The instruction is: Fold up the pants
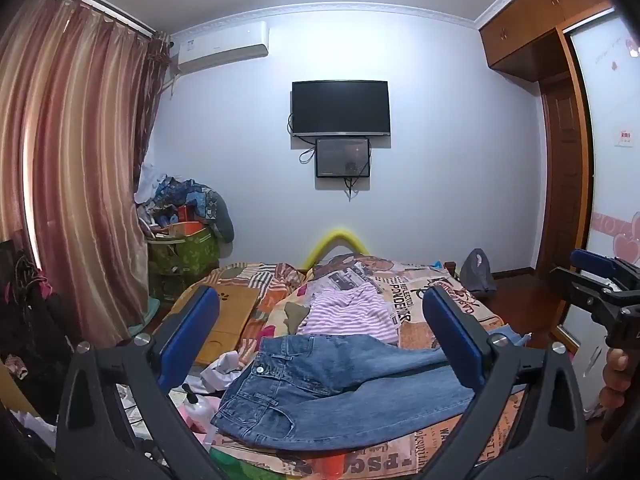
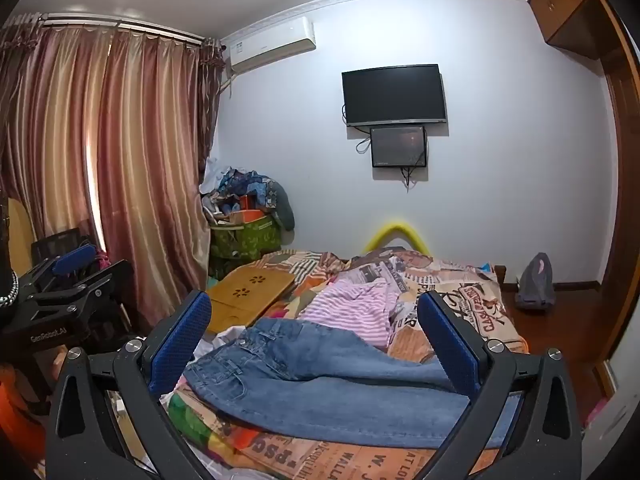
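Blue jeans [image 1: 332, 392] lie across the near end of the bed, waistband to the left and legs running right; they also show in the right wrist view [image 2: 320, 376]. My left gripper [image 1: 320, 332] is open and empty, held above and short of the jeans. My right gripper [image 2: 316, 332] is open and empty too, likewise above the jeans. The right gripper also shows at the right edge of the left wrist view [image 1: 600, 284], and the left gripper at the left edge of the right wrist view [image 2: 68, 280].
A pink striped shirt [image 1: 352, 312] lies behind the jeans on the patterned bedspread [image 1: 420, 292]. A wooden lap tray [image 2: 248, 296] rests on the bed's left side. Clutter and a green bag [image 1: 184, 252] stand by the curtain [image 1: 80, 184]. A grey bag [image 1: 478, 268] sits on the floor at right.
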Demonstrator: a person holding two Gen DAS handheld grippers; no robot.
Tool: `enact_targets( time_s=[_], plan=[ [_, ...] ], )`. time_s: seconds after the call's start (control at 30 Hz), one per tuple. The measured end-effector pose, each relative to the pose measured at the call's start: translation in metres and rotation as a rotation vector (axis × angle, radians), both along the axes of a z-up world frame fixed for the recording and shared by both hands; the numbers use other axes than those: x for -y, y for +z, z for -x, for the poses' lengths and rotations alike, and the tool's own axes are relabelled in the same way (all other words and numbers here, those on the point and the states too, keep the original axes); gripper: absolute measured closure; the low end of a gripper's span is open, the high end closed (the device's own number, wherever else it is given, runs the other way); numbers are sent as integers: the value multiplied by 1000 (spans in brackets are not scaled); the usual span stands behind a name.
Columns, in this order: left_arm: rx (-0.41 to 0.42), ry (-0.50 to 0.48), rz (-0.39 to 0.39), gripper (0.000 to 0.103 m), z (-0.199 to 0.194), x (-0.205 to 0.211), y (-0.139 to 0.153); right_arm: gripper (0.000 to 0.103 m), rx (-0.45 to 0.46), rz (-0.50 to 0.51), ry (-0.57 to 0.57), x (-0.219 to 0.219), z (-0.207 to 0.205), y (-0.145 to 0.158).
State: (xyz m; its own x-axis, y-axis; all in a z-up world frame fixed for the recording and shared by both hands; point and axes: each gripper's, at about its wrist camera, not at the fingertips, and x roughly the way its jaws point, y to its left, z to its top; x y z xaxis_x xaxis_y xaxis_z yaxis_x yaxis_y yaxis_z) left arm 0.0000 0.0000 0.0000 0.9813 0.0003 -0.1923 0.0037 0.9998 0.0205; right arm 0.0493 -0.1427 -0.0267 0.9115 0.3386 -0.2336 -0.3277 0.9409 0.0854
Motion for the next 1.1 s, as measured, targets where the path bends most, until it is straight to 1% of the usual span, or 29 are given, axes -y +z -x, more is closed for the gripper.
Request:
enact_targets(
  time_s=[0.1, 0.23, 0.33, 0.4, 0.47, 1.1],
  plan=[
    [-10, -3, -9, 0, -2, 2, 0, 0, -7, -6, 3, 0, -1, -1],
    [-26, -9, -16, 0, -17, 14, 6, 0, -13, -4, -3, 1, 1, -1],
    [-28, -14, -8, 0, -23, 17, -3, 0, -20, -1, -7, 0, -1, 0],
    [-19, -27, 8, 0, -11, 3, -4, 0, -17, -1, -8, -1, 2, 1],
    [-20, -31, 7, 0, -12, 4, -3, 0, -24, -11, -12, 5, -1, 0],
    [-17, -44, 13, 0, -12, 6, 3, 0, -22, -8, -28, 9, -2, -1]
  ],
)
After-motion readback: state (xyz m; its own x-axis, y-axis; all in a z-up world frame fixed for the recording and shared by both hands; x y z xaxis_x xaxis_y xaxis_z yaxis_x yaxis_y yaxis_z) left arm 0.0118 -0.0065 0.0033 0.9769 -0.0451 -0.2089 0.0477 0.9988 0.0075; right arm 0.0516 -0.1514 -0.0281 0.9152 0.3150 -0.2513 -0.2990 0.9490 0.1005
